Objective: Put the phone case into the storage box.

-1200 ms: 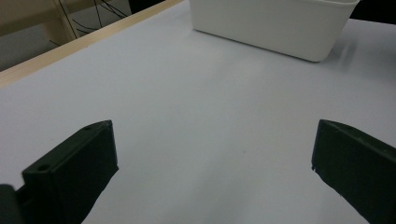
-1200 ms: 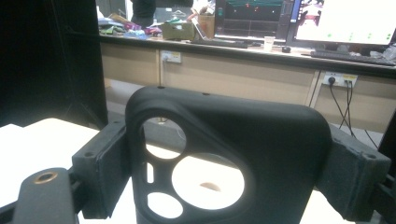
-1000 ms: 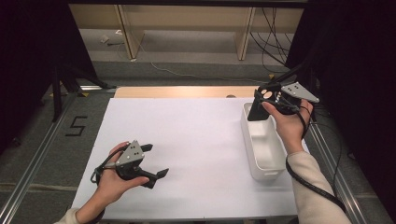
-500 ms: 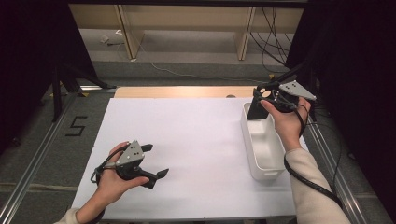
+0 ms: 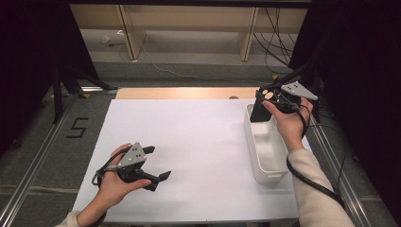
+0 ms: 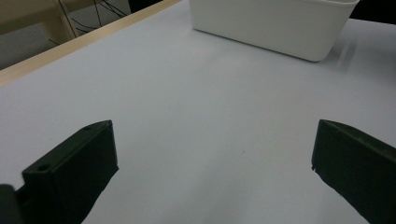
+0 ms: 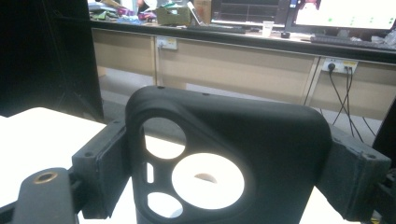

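A black phone case (image 5: pixel 259 112) with round camera cut-outs hangs upright over the far end of a white bin (image 5: pixel 249 137). My right gripper (image 5: pixel 267 98) is shut on it. In the right gripper view the case (image 7: pixel 261 140) sits between the two pads (image 7: pixel 105 163), which press on its side edges. My left gripper (image 5: pixel 160 162) rests low over the near left part of the white table sheet (image 5: pixel 203 137), open, with nothing between its fingers. The left gripper view has its jaws wide apart (image 6: pixel 212 135) over bare sheet, with the bin (image 6: pixel 275 23) farther off.
A wooden strip (image 5: pixel 179 92) runs along the table's far edge. Metal rails (image 5: pixel 331 156) flank the table on both sides. A "5" mark (image 5: pixel 77 127) lies on the grey surface at the left. Cables trail on the floor beyond.
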The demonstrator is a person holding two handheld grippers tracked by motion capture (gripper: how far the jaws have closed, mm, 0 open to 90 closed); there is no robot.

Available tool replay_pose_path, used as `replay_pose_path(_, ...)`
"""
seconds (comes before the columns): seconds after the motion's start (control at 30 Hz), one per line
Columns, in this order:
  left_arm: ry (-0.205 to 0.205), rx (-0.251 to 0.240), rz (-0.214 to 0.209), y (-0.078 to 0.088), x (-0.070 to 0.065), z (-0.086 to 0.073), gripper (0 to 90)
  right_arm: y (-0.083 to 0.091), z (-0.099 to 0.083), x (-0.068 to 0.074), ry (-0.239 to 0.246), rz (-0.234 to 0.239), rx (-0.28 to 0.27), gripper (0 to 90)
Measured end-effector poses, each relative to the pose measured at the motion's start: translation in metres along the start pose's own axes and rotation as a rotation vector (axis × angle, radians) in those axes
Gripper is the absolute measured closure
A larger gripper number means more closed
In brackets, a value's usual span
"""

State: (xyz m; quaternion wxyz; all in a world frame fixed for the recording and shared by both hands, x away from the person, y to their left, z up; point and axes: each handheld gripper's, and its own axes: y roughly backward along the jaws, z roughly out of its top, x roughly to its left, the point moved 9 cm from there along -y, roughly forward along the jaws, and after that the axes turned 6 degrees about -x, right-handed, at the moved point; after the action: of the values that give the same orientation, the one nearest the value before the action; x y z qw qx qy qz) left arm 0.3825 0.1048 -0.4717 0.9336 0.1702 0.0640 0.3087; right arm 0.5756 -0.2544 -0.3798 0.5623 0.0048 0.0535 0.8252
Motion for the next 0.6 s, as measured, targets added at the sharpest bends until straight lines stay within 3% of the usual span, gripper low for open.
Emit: replay_pose_path(0.6,0.002,-0.008,-0.002,0.001,0.000,0.002,0.0,-0.014,-0.011,0.000,0.003,-0.002,0.056,15.8)
